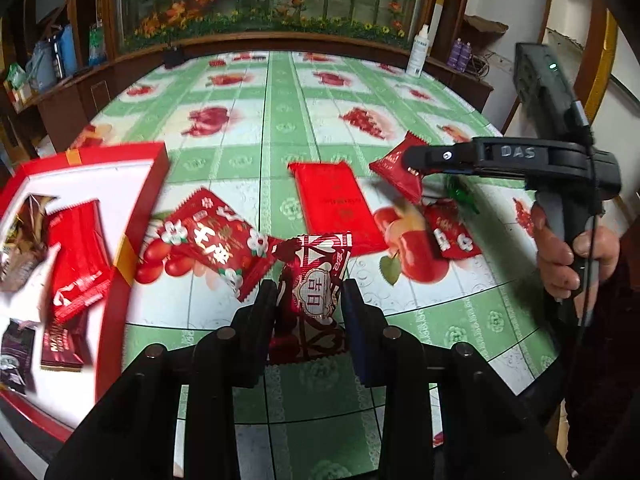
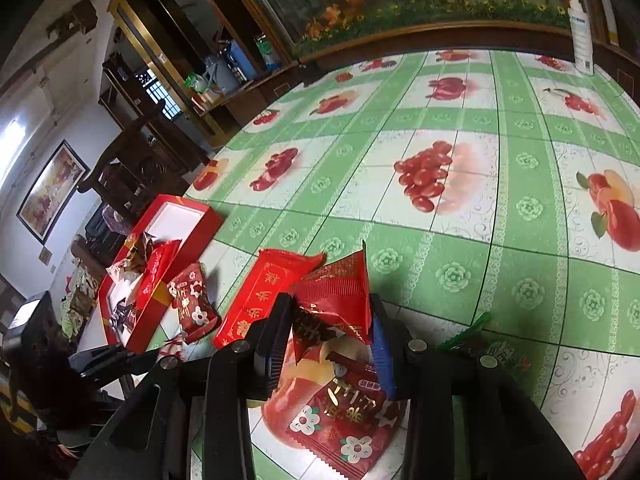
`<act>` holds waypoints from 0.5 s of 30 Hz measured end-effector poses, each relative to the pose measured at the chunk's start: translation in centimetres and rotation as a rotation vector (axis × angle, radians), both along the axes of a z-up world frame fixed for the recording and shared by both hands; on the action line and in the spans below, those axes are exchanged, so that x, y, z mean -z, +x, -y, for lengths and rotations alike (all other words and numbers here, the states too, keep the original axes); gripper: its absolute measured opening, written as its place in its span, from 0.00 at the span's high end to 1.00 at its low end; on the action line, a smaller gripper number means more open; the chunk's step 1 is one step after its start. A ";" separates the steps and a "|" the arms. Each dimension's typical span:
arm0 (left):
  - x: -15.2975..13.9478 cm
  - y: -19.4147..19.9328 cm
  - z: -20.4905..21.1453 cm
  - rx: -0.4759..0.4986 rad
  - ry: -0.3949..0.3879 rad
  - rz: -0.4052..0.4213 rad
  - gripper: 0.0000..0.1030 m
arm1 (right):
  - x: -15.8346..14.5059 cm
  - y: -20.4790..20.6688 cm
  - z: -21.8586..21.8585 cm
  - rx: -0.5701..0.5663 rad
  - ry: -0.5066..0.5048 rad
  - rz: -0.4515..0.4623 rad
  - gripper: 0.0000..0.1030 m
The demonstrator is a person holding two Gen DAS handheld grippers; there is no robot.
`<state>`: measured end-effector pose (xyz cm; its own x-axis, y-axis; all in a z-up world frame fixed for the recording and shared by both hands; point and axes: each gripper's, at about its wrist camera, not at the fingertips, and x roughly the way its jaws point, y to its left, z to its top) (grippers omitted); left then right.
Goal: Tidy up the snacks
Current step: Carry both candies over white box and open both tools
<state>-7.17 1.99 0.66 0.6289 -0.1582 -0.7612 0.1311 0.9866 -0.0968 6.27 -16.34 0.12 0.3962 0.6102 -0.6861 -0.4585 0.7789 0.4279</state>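
Pick step: left gripper (image 1: 309, 300) clenched on candy (image 1: 314, 280), right gripper (image 2: 330, 320) clenched on packet (image 2: 340, 292). Next: carry both to box (image 1: 136, 216), 9 o'clock, release inside.

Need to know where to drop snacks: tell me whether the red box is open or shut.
Open. The red box has no lid on; its white inside shows, with several snack packets lying in it.
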 end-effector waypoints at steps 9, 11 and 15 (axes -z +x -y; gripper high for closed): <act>-2.3 -1.2 -1.7 -0.045 -0.017 0.075 0.70 | -0.1 0.8 1.3 0.088 -0.003 0.021 0.63; -2.9 -1.5 -2.5 -0.065 -0.015 0.100 0.70 | -0.4 0.8 1.5 0.107 0.014 0.042 0.63; -4.1 -2.3 -4.3 -0.107 -0.014 0.147 0.70 | -1.2 0.7 1.5 0.120 0.072 0.073 0.63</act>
<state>-9.45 6.34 4.79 0.7473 -0.0941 -0.6578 0.0387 0.9944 -0.0983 6.95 -17.87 1.36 0.5169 0.6021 -0.6085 -0.3959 0.7984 0.4537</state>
